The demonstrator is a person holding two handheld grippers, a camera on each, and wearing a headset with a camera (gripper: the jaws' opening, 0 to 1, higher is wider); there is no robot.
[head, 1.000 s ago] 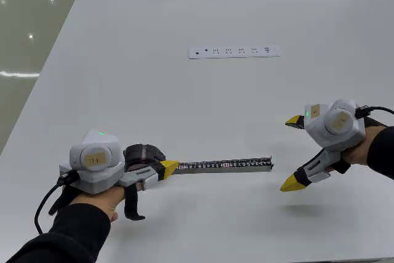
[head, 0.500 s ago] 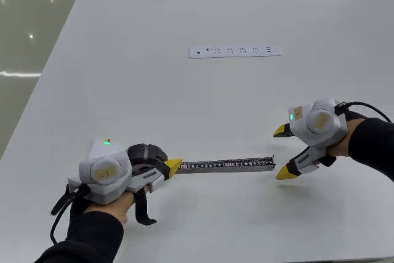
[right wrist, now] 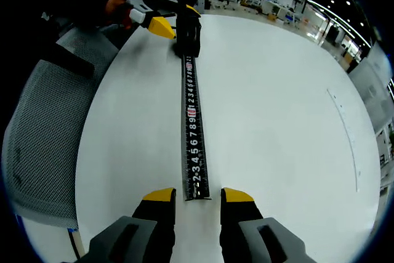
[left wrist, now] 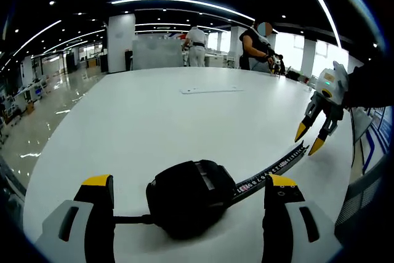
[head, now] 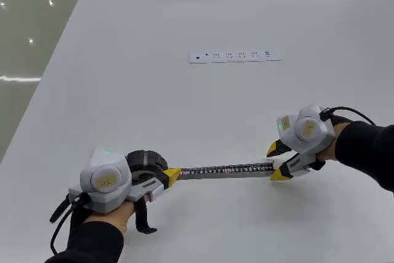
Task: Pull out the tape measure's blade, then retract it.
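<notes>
A black tape measure case (head: pixel 146 164) lies on the white table (head: pixel 184 103), with its blade (head: pixel 226 169) drawn out to the right and flat on the surface. My left gripper (head: pixel 161 175) stands open around the case (left wrist: pixel 191 196), with a gap on each side in the left gripper view. My right gripper (head: pixel 276 162) is open at the blade's end. Seen from the right gripper (right wrist: pixel 198 196), the blade tip (right wrist: pixel 197 193) sits between the two yellow fingertips without touching them. The numbered blade (right wrist: pixel 193 127) runs away toward the case (right wrist: pixel 188 32).
A white power strip (head: pixel 234 56) lies further back on the table, also seen from the left gripper (left wrist: pixel 206 90). A grey mesh chair (right wrist: pixel 37 133) stands past the table edge. People stand beyond the table's far end (left wrist: pixel 197 38).
My right gripper has come down and to the left, from above the table to the blade's end, and its jaws now straddle the tip. The left gripper stays by the case.
</notes>
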